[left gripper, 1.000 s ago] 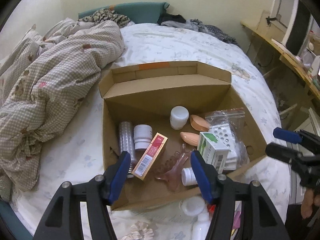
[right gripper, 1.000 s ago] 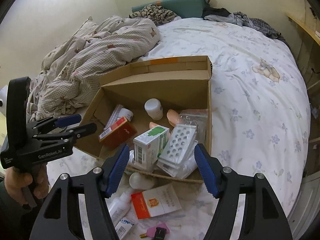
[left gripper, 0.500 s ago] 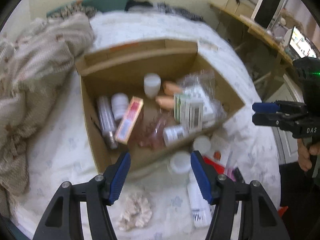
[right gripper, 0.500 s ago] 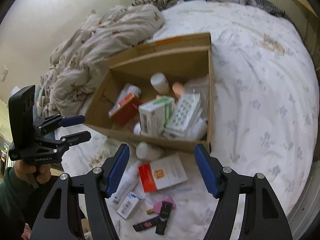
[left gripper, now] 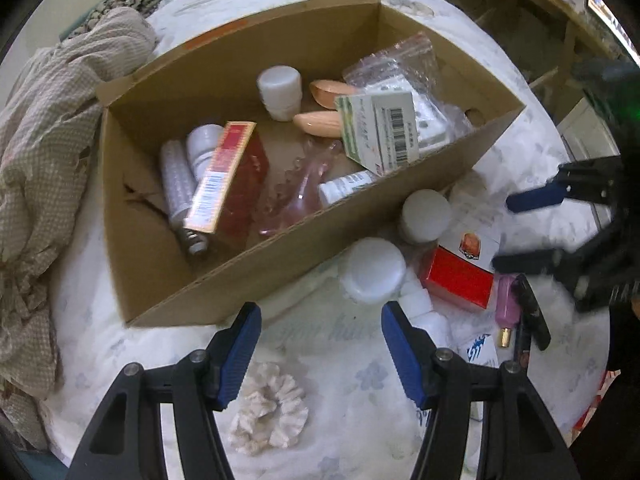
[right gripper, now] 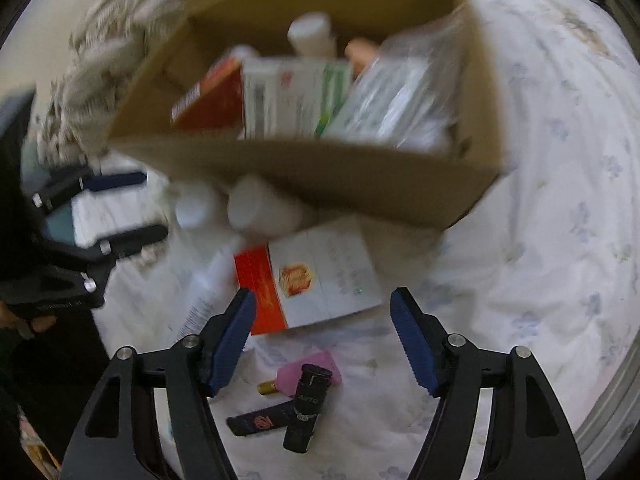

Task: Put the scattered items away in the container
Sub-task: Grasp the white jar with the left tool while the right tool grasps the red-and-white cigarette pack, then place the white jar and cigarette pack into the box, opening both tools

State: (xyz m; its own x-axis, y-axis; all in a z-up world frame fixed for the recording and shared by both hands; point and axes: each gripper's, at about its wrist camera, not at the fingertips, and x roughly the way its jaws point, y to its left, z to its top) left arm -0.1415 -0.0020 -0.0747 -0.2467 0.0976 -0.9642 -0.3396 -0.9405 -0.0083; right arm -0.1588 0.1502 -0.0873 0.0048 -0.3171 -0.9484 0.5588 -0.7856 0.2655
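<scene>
An open cardboard box (left gripper: 256, 268) on the bed holds several bottles, cartons and a plastic bag; it also shows blurred in the right wrist view (right gripper: 320, 176). In front of it lie two white jars (left gripper: 374, 270) (left gripper: 426, 216), a red and white carton (left gripper: 460, 268) (right gripper: 312, 276), a cream scrunchie (left gripper: 268, 410), a pink bottle (right gripper: 308, 372) and black tubes (right gripper: 308, 412). My left gripper (left gripper: 320, 344) is open and empty above the bedsheet in front of the box. My right gripper (right gripper: 322, 332) is open and empty just above the carton.
A crumpled checked quilt (left gripper: 44, 152) lies left of the box. A white bottle (right gripper: 204, 292) and a small blue and white carton (left gripper: 480, 354) lie by the loose items. A wooden desk (left gripper: 540, 0) stands past the bed's right side.
Both grippers have dropped down and pulled back toward the loose items in front of the box. The right wrist view is now motion-blurred. Both stay open.
</scene>
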